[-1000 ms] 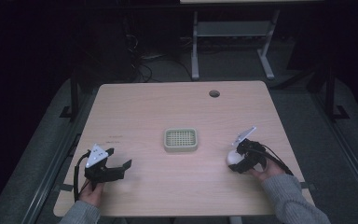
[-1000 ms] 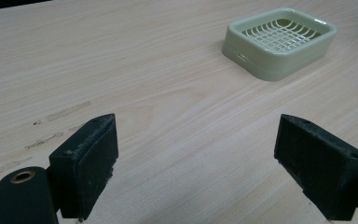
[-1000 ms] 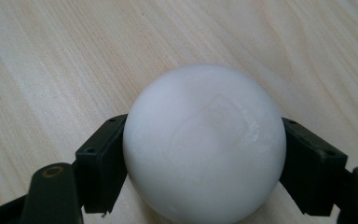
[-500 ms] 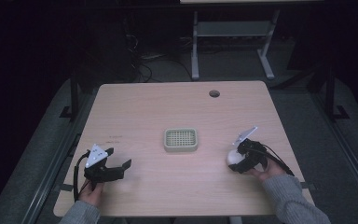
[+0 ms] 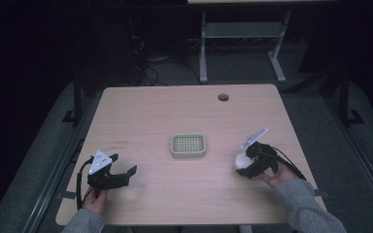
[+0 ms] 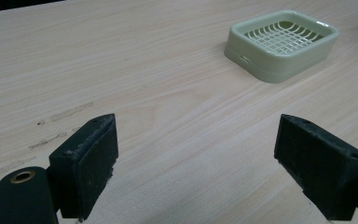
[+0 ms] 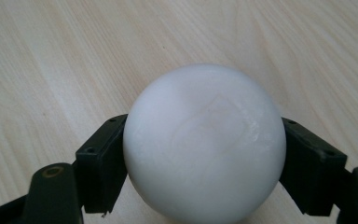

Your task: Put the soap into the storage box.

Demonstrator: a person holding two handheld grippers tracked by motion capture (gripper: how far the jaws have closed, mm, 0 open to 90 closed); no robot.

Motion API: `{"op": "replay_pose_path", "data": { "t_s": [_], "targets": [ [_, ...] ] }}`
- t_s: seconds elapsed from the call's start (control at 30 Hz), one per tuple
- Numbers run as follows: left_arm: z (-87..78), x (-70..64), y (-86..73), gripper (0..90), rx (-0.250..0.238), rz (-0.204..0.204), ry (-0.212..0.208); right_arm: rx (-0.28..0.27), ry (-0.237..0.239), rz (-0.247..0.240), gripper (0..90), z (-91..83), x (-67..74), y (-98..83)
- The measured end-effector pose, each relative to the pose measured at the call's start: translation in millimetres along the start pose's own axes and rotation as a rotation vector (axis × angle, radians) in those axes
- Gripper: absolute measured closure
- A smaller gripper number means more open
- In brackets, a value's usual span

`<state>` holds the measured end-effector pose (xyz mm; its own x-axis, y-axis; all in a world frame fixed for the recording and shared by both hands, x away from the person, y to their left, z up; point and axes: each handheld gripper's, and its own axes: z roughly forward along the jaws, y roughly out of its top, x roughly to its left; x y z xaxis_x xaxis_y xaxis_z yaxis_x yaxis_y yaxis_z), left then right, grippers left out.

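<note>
Gripping smooth white soap bar [image 7: 204,142], right gripper [image 7: 205,163].

Over the last second my right tongs [image 5: 243,164], clamped on the white ball [image 5: 242,160], have eased a shade nearer the worktop's [image 5: 150,111] near edge, and my left tongs [image 5: 122,167] have settled fractionally lower and closer to me.

A dim lab: bare wooden table [image 5: 184,194], floor cables [image 5: 150,73], metal frame [image 5: 204,48].
</note>
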<state>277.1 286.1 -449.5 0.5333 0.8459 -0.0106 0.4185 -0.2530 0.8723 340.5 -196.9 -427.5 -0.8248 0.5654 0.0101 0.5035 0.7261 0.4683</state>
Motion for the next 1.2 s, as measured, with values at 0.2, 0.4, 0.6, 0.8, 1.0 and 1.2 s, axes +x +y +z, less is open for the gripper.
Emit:
{"op": "replay_pose_path", "data": {
  "t_s": [0.2, 0.4, 0.6, 0.8, 1.0, 1.2],
  "targets": [
    [0.4, -0.2, 0.1, 13.1, -0.002, -0.005, 0.000, 0.001, 0.000, -0.025, 23.3, -3.1, 0.9, 8.8],
    [1.0, -0.7, 0.5, 13.2, -0.004, -0.005, -0.001, 0.003, 0.011, -0.033, 23.3, -7.1, 2.6, 19.3],
    [2.0, -0.9, 1.1, 13.2, -0.008, -0.005, -0.001, 0.007, 0.010, -0.054, 23.3, -10.5, 2.9, 29.5],
    [2.3, -1.0, 2.0, 13.2, -0.009, -0.007, 0.001, 0.008, 0.015, -0.065, 23.3, -14.6, 2.7, 42.2],
    [2.3, -1.0, 2.2, 13.2, -0.010, -0.008, 0.003, 0.005, 0.021, -0.085, 23.3, -17.2, 4.0, 56.5],
    [2.0, -0.6, 2.2, 13.2, -0.008, -0.004, 0.007, 0.014, 0.025, -0.115, 23.3, -19.4, 5.1, 75.4]
  ]
}}
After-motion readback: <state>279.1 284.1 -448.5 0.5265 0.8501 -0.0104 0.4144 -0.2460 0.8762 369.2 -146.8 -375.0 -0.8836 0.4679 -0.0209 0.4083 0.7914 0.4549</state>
